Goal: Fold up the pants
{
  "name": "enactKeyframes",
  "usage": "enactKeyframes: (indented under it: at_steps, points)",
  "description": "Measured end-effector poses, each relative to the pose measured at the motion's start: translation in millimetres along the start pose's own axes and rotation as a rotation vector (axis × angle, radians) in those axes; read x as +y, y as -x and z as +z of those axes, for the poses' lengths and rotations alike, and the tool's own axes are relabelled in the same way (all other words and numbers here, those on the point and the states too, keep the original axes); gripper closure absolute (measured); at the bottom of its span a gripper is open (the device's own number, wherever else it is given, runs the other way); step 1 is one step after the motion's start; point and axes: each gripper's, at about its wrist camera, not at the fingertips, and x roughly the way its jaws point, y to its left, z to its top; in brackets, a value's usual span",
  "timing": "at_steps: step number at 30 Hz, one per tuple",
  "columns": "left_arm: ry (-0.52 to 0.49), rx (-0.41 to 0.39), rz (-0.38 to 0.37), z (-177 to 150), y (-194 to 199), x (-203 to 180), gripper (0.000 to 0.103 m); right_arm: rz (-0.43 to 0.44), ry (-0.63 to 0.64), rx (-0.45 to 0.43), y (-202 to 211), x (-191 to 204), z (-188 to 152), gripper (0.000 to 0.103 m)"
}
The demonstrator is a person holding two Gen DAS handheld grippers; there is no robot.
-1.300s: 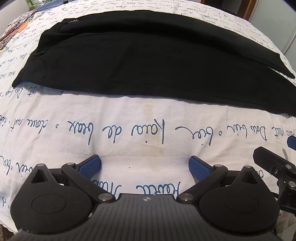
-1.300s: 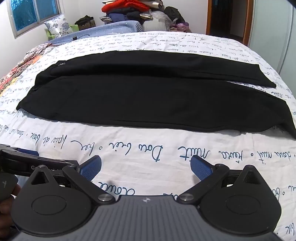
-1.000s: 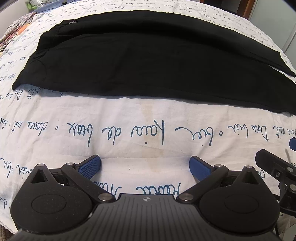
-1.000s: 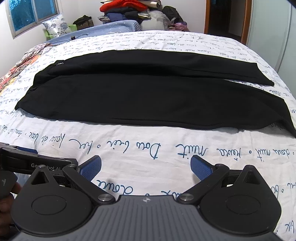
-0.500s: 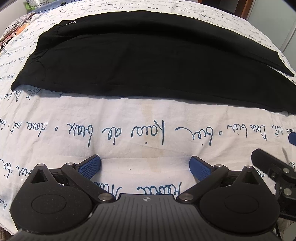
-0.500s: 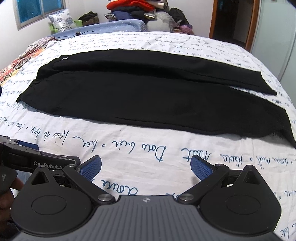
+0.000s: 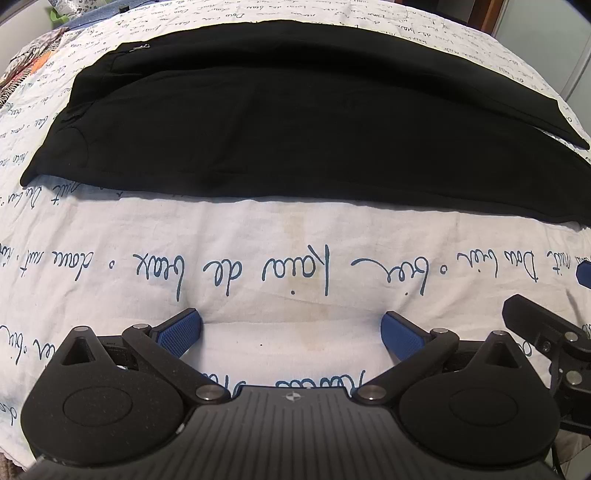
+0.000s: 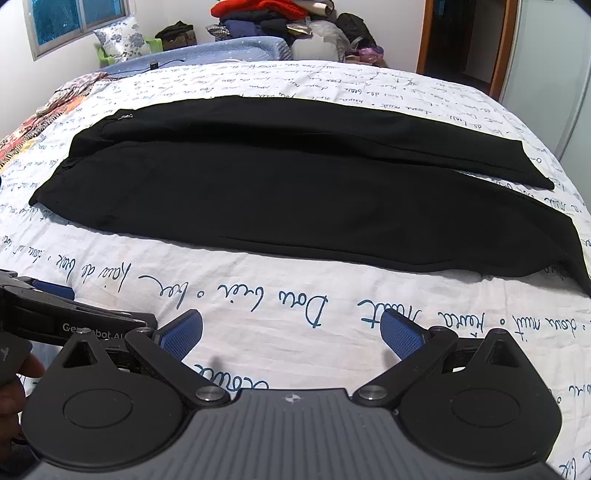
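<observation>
Nearer now, black pants [image 8: 295, 192]; both hand-held grippers [image 7: 291, 332] [image 8: 291, 332] wide, empty; sheet [image 8: 332, 310] reads "nuit".

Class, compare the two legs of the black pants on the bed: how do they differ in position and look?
The near leg lies closer to the tools and looks broader; the far leg lies behind it and looks narrower. The near leg's hem reaches further right than the far leg's. Both are black, flat, and untouched.

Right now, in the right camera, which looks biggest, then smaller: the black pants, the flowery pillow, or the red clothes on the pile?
1. Pants, by far.
2. and 3. Pillow and red clothes: they look about alike, both far from the camera, so I can't rank them.
</observation>
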Motion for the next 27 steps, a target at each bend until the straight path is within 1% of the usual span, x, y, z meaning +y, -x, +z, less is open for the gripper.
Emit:
enactKeyframes:
  at_steps: [2, 4, 5, 6, 9, 13, 14, 16, 19, 20, 21, 22, 23, 24, 25, 27]
  points:
    - [0.017, 0.002, -0.013, 0.7, 1.8, 3.5, 0.000, 0.002, -0.001, 0.002, -0.4, -0.1, -0.2, 0.000]
    - [0.032, -0.010, -0.011, 1.9, 6.1, 7.0, 0.001, 0.002, -0.001, 0.001, -0.3, -0.5, 0.1, 0.000]
    - [0.034, -0.018, -0.004, 3.2, 8.7, 8.7, 0.003, 0.000, -0.001, 0.000, -0.3, -1.0, 0.2, 0.000]
    - [0.036, -0.034, 0.002, 5.0, 12.6, 10.5, 0.005, -0.001, -0.003, -0.002, 0.2, -2.0, 0.6, 0.000]
    - [0.032, -0.084, 0.012, 18.2, 24.7, 18.5, 0.006, -0.003, -0.004, -0.007, -0.5, -4.4, 4.2, 0.000]
    - [0.030, -0.200, 0.052, 54.9, 52.2, 41.3, 0.006, -0.002, 0.023, -0.047, -0.6, -5.9, 21.9, 0.000]
    - [0.040, -0.227, 0.064, 66.7, 58.1, 51.6, 0.005, 0.004, 0.034, -0.069, 1.4, -6.8, 30.1, 0.000]
    - [0.062, -0.321, 0.071, 92.6, 73.4, 73.3, 0.004, 0.021, 0.061, -0.140, 10.0, -9.8, 49.8, 0.000]
    - [0.079, -0.491, 0.051, 125.9, 90.4, 120.5, 0.000, 0.039, 0.089, -0.297, 30.0, -15.4, 77.1, 0.000]
    - [0.090, -0.544, 0.039, 136.2, 92.2, 138.7, 0.000, 0.056, 0.089, -0.373, 38.4, -18.7, 84.3, 0.000]
    - [0.117, -0.583, 0.002, 148.4, 87.2, 160.8, 0.000, 0.078, 0.091, -0.438, 44.0, -22.0, 88.0, 0.000]
    - [0.137, -0.594, -0.016, 159.1, 81.0, 178.2, 0.000, 0.107, 0.095, -0.505, 47.6, -25.3, 89.7, 0.000]
    - [0.171, -0.602, -0.050, 171.1, 75.4, 196.5, 0.000, 0.139, 0.107, -0.571, 48.2, -28.8, 90.1, 0.000]
    - [0.195, -0.593, -0.088, 182.3, 65.7, 214.2, 0.000, 0.154, 0.118, -0.599, 46.9, -30.6, 91.1, 0.000]
    - [0.228, -0.583, -0.120, 195.3, 60.1, 232.7, 0.000, 0.156, 0.122, -0.602, 44.1, -31.7, 93.6, 0.000]
    - [0.258, -0.500, -0.135, 219.4, 41.6, 250.7, 0.001, 0.155, 0.103, -0.554, 33.3, -32.7, 100.1, 0.000]
